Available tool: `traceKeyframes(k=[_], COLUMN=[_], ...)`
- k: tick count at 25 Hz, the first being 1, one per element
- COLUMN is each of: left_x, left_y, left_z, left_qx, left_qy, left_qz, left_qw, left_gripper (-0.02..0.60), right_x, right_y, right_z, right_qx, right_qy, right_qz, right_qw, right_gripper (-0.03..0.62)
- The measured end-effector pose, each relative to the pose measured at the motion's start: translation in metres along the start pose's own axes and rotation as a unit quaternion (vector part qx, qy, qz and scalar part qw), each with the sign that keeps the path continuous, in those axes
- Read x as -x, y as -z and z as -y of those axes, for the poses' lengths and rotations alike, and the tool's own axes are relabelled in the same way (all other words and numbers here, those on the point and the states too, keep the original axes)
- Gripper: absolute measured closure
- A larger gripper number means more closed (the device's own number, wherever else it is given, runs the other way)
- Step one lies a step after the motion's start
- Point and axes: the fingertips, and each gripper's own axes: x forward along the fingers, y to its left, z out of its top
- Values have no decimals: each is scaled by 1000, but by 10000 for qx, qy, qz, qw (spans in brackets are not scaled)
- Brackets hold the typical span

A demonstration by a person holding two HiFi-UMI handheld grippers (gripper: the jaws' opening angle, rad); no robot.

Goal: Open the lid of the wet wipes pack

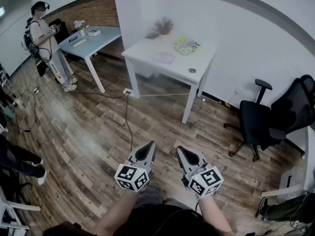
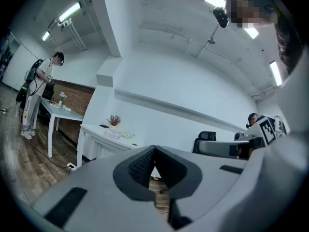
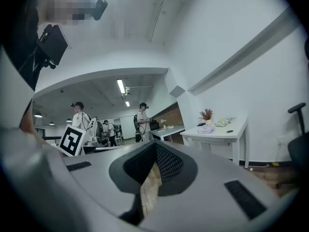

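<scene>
Jaws on left gripper and right gripper meet, empty.

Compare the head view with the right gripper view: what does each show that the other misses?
Only the head view: left tongs and right tongs side by side above the floor, well short of the table, and the cable on the floor.
Only the right gripper view: the right tongs seen close up, shut with nothing between them, and the ceiling lights.
Both: the table, with the pack and the plant on it.
</scene>
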Motion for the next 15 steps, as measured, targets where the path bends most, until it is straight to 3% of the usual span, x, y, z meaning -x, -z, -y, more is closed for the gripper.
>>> traceKeyframes(k=[7, 15], left_x=[-17, -69], left_y=[-9, -8], left_z=[-19, -35], left_qx=[-113, -87], left_qy=[-125, 10], left_qz=[118, 68], left_qw=[9998, 9999], left_gripper=[569, 569], right_x=[-16, -50], right_y=[-4, -2], right_z=[13, 50], right_qx=[341, 548], right_qy=[117, 282], right_qz=[-2, -148], right_qw=[9993, 9980], right_gripper=[576, 576])
